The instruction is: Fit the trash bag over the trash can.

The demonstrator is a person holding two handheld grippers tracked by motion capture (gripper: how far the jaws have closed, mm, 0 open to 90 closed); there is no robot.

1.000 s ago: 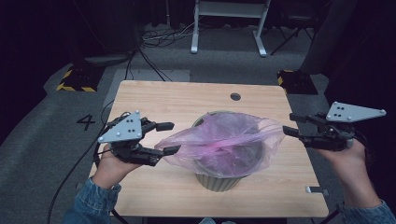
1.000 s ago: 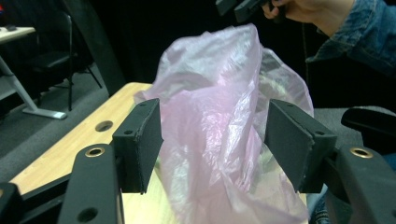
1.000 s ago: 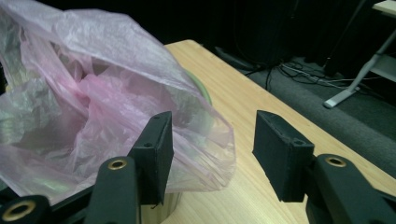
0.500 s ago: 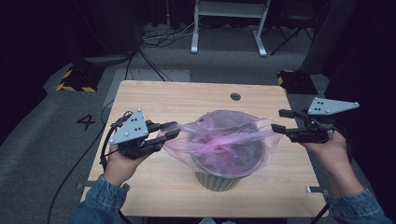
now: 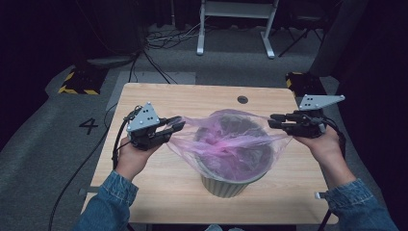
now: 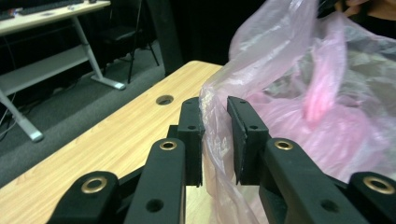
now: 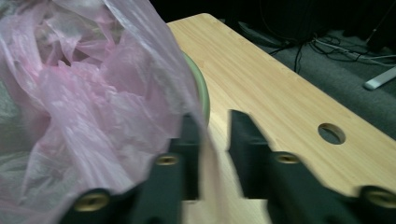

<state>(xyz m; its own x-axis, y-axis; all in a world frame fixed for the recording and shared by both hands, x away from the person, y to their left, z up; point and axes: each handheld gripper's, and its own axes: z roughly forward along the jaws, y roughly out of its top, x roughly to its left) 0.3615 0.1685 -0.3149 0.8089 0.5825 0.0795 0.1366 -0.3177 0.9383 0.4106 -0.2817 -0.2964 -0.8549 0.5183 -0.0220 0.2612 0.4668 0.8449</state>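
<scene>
While the pink plastic bag [image 5: 231, 142] sits draped over the mouth of the grey-green bin [image 5: 233, 180] in the middle of the table [image 5: 159, 192], the step in hand looks like fitting it as a liner: each side of its open rim is being taken and drawn outward.

The left hand-held gripper [image 5: 175, 126] has just been closing, and in the left gripper view [image 6: 215, 135] its jaws stand narrowly apart with a fold of the film running up between them; the film lies against the left-hand pad, but a sliver of gap shows on the other side, so I judge the pinch not quite made. The right hand-held gripper [image 5: 273, 120] has just been closing too. Its own view [image 7: 212, 140] is blurred (the film seems to pass between the jaws), and whether it truly grips I cannot tell.

From above, the bag's edge is stretched taut between the two tips, above the bin's rim.

Next, I judge, both grips need to be firm; then the rim must be spread wider than the bin's mouth and lowered evenly over its lip, gently, since thin film tears or slips free.
</scene>
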